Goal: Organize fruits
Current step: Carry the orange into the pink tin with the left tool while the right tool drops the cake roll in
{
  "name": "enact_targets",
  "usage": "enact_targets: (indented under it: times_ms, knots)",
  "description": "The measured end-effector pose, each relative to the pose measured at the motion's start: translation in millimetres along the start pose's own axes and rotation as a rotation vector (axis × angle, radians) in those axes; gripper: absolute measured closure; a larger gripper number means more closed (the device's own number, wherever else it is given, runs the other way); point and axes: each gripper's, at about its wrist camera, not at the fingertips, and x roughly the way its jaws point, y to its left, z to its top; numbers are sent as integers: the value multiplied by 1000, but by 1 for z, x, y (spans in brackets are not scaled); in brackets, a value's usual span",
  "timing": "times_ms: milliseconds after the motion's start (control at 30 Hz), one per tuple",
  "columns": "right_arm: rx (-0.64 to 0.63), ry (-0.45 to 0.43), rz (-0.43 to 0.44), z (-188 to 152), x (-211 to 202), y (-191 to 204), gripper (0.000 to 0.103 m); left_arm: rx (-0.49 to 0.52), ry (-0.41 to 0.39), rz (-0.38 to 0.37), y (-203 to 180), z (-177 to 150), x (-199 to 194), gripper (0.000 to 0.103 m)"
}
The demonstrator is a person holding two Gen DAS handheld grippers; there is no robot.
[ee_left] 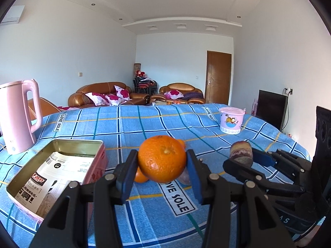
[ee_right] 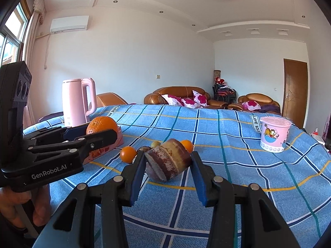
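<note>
The left gripper [ee_left: 162, 165] clamps a big orange [ee_left: 162, 158] above the blue checked cloth [ee_left: 144, 124], beside the open pink tin [ee_left: 97, 165]. The right gripper [ee_right: 168, 165] clamps a brownish-purple piece, maybe sweet potato [ee_right: 168, 161]. The round orange can slip from the pads and roll off. Sofas stand behind.

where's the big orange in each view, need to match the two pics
Left wrist view: the big orange sits centre frame, clamped in the left gripper.
Right wrist view: the big orange is at left of centre, in the left gripper seen side-on.
Shared landmark: the pink kettle, behind and left of it in both.
</note>
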Motion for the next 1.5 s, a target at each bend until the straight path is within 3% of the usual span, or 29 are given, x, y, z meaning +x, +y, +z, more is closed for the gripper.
enact_targets:
  times_ms: [233, 667, 1067, 1500]
  knots:
    - [-11, 37, 2, 7, 7, 6, 57, -17, -15, 38, 15, 9, -9, 55]
    - [-41, 66, 150, 60, 23, 47, 57, -73, -17, 185, 78, 29, -27, 55]
    - [-70, 130, 276, 91, 73, 101, 57, -95, 126, 280, 145, 28, -5, 55]
    - [-115, 249, 319, 79, 144, 149, 57, -110, 236, 285, 179, 18, 19, 55]
